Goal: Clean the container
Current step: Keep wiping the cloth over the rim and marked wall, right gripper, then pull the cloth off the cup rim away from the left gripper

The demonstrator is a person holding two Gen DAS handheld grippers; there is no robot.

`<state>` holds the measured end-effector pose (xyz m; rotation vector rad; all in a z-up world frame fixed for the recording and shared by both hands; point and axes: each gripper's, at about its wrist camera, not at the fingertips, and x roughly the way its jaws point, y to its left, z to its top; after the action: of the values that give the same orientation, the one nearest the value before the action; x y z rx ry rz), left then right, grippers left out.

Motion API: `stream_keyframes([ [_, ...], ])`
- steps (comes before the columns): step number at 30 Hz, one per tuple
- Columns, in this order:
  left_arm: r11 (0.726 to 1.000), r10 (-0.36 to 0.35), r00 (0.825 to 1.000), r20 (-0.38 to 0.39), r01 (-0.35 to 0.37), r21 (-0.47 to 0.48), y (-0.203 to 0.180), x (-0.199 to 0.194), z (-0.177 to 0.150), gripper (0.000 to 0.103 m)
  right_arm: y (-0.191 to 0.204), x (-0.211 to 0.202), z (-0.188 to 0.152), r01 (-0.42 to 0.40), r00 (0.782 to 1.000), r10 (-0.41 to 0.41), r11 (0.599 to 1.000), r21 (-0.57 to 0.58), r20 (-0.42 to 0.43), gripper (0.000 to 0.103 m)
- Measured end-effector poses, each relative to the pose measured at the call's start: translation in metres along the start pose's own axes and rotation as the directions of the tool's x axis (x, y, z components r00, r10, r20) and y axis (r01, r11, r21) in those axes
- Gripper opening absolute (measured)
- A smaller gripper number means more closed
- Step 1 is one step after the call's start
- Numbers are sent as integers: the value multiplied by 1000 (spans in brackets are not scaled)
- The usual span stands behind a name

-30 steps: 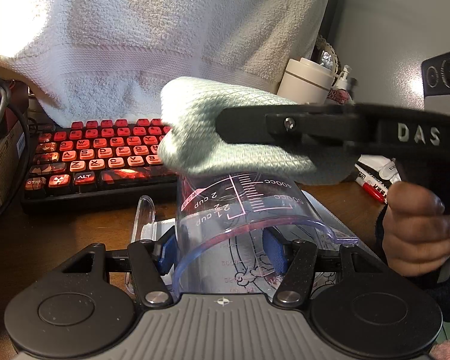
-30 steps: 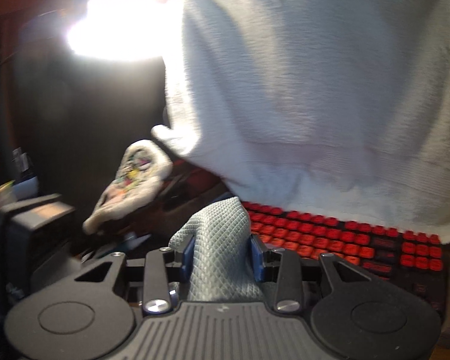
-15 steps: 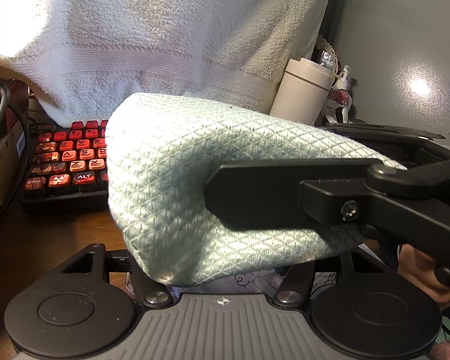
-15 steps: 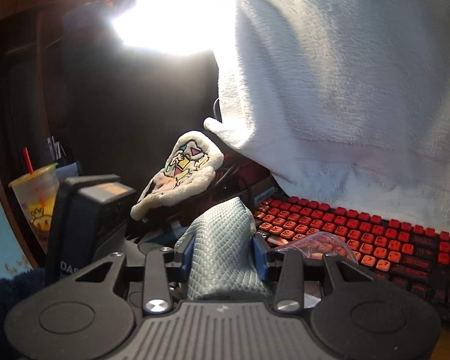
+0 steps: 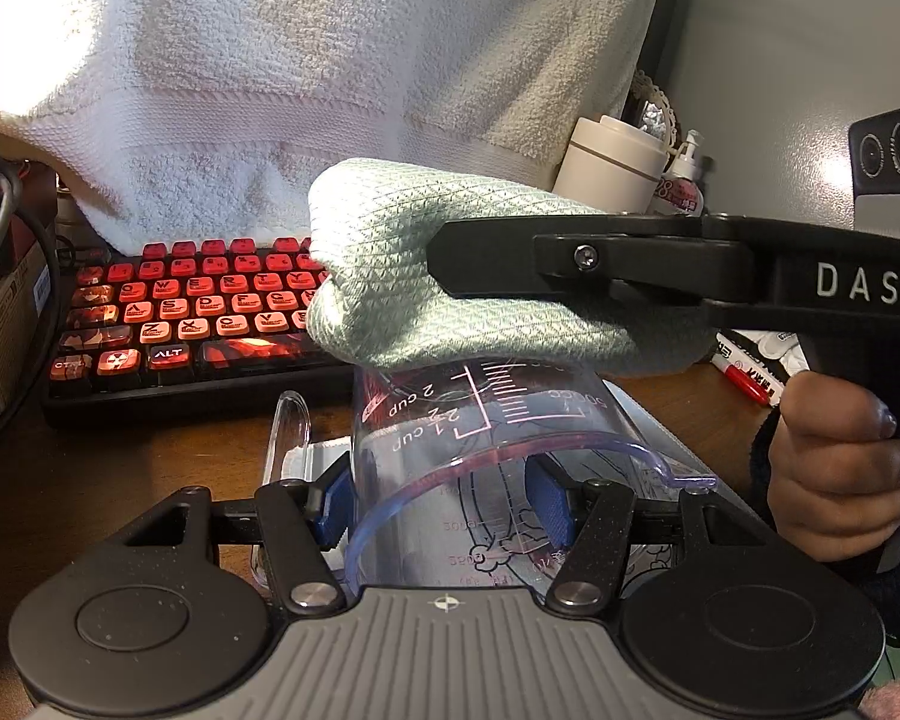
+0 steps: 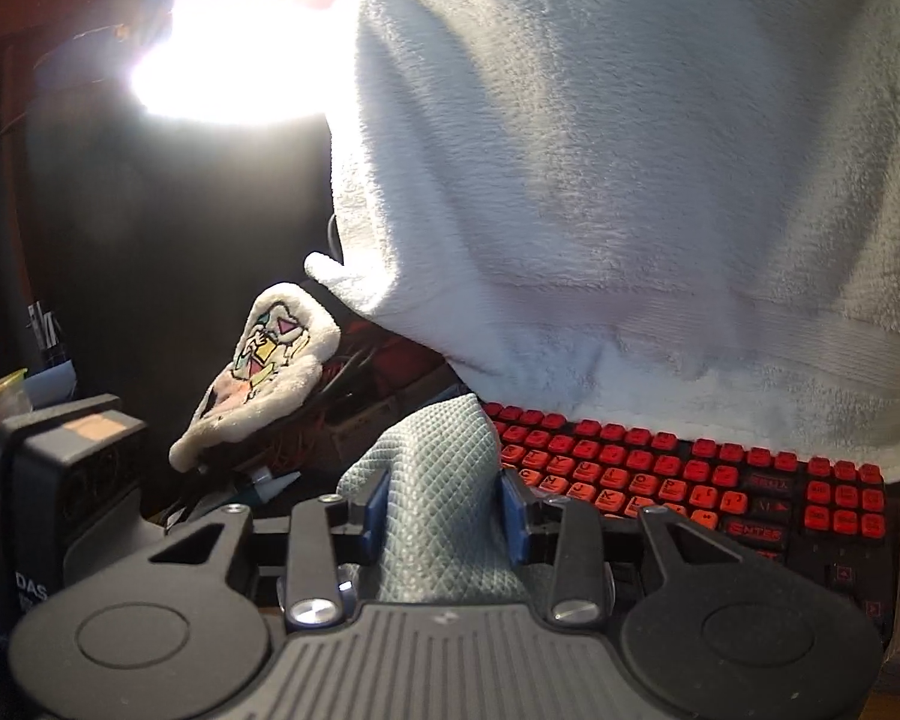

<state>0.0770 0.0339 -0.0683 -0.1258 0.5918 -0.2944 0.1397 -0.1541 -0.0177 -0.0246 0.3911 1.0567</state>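
Note:
A clear plastic measuring cup [image 5: 486, 420] with pink markings lies on its side, mouth toward the left wrist camera. My left gripper [image 5: 444, 504] is shut on it, a blue pad on each side of the wall near the rim. A pale green waffle cloth [image 5: 426, 276] presses on the cup's far end from above. My right gripper [image 5: 480, 267] comes in from the right, held by a hand [image 5: 840, 480], and grips the cloth. In the right wrist view the cloth [image 6: 444, 504] bulges between the blue pads of the right gripper [image 6: 444, 513], whose jaws are closing on it.
A red-keyed keyboard [image 5: 198, 312] lies behind the cup on the wooden desk [image 5: 150, 450], under a hanging white towel [image 5: 330, 90]. A white jar [image 5: 612, 162], a pump bottle [image 5: 684, 180] and a red marker [image 5: 744, 378] stand at the right. A plush item [image 6: 264, 372] sits far left.
Half a second ago the cloth filled the left wrist view close to the camera; it is back over the cup's far end, as a second ago. The cup has not moved.

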Motion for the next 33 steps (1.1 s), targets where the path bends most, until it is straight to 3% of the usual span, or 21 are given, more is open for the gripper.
stream_keyframes([
  [8,1000,1,1000,1,-1,1,-1,0,0,59,19,-4,-6,-92,996,91,995,-31,-11,38],
  [14,1000,1,1000,1,-1,2,-2,1,0,59,20,-3,-5,-82,997,82,996,-34,-15,36],
  [20,1000,1,1000,1,-1,2,-2,2,0,59,10,0,-2,-7,1000,7,999,-35,4,36],
  [33,1000,0,1000,3,0,1,0,1,0,59,-24,-2,6,125,992,-126,989,74,8,32],
])
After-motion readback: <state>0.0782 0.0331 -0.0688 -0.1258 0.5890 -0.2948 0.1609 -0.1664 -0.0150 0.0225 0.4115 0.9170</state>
